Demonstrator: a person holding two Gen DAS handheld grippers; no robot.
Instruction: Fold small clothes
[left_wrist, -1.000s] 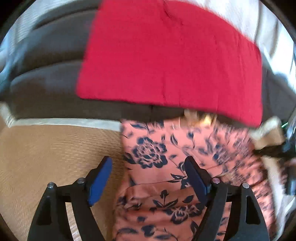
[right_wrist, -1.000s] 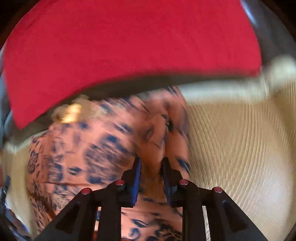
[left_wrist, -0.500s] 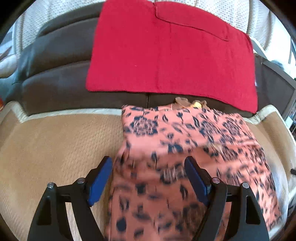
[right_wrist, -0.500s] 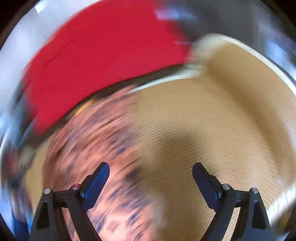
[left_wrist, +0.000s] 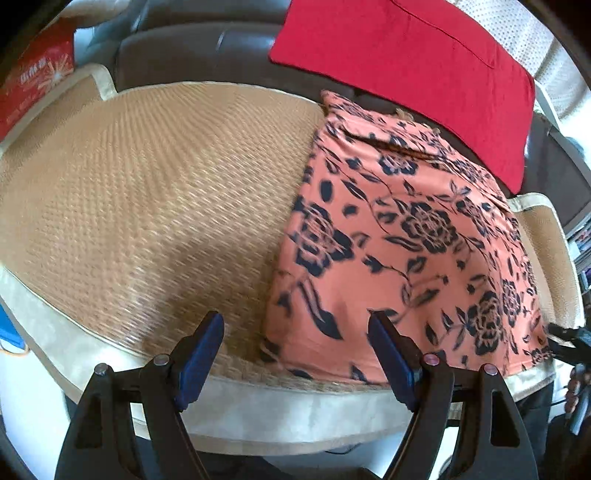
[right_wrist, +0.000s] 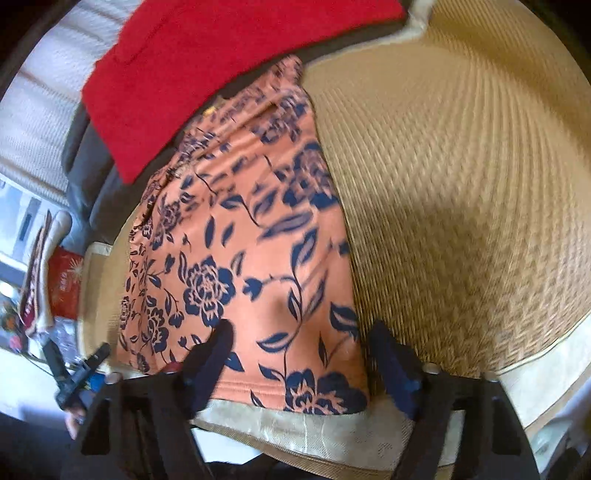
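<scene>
The floral garment (left_wrist: 402, 236) lies flat on the woven mat (left_wrist: 155, 192) of a sofa seat, already doubled into a long panel whose long axis runs away from both tools, from the mat's near border up to the dark backrest (left_wrist: 207, 55) where a red cloth (left_wrist: 406, 62) is draped. Seen from the left tool (left_wrist: 295, 354), the garment sits ahead and to the right: its left long edge runs up between the two pads, the near left corner just ahead of the gap, with the right pad over the fabric and the left pad over bare mat. This tool is released, jaws standing wide, nothing between them pressed. Seen from the right tool (right_wrist: 299, 354), the garment (right_wrist: 240, 251) lies straight ahead and leftward; its right long edge lines up just inside the right pad, and the near hem with its dark blue flowers sits right in the gap. The right tool's jaws are closing, with the hem between them in this view, though the pads do not appear to press on cloth yet and motion blur leaves contact unsure. Each tool is thus placed at one near corner, and the right looks nearer to a grasp. A likely next fold carries the near hem along the long axis toward the backrest.
</scene>
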